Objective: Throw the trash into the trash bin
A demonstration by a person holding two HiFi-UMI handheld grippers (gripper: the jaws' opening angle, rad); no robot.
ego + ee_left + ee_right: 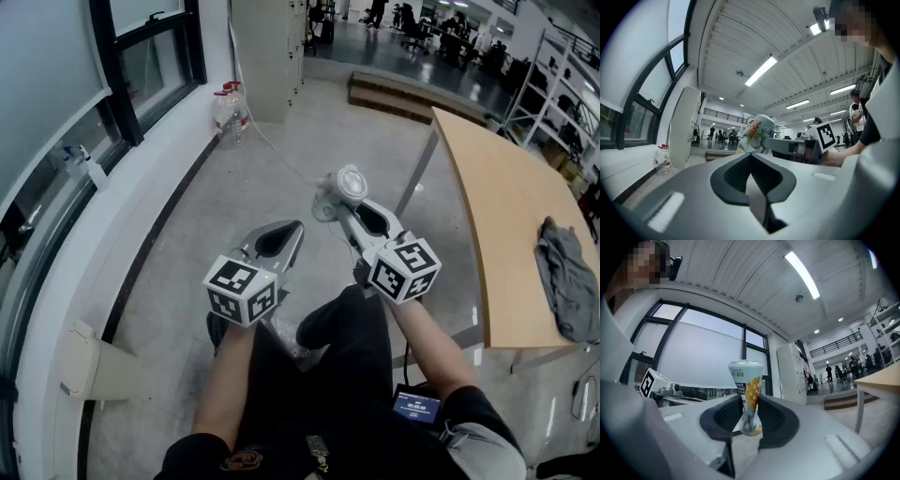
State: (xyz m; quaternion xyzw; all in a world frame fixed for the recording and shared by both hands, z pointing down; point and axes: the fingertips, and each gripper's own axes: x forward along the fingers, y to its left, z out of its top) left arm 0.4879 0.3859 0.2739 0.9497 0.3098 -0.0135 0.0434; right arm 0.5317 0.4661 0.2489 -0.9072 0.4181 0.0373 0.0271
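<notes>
The right tongs (pixel 750 405) pinch a cup (pixel 746 373) at its crushed waist, mid-frame in the head view, over the floor (pixel 211 220). The left tongs (pixel 751 157) are clenched on nothing. No bin shows; the thin, squashed cup could slip out and drop early.

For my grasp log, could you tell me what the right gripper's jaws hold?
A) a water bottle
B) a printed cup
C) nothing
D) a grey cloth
B: the right gripper has its jaws pinched on the cup, which bears a pineapple print.
</notes>
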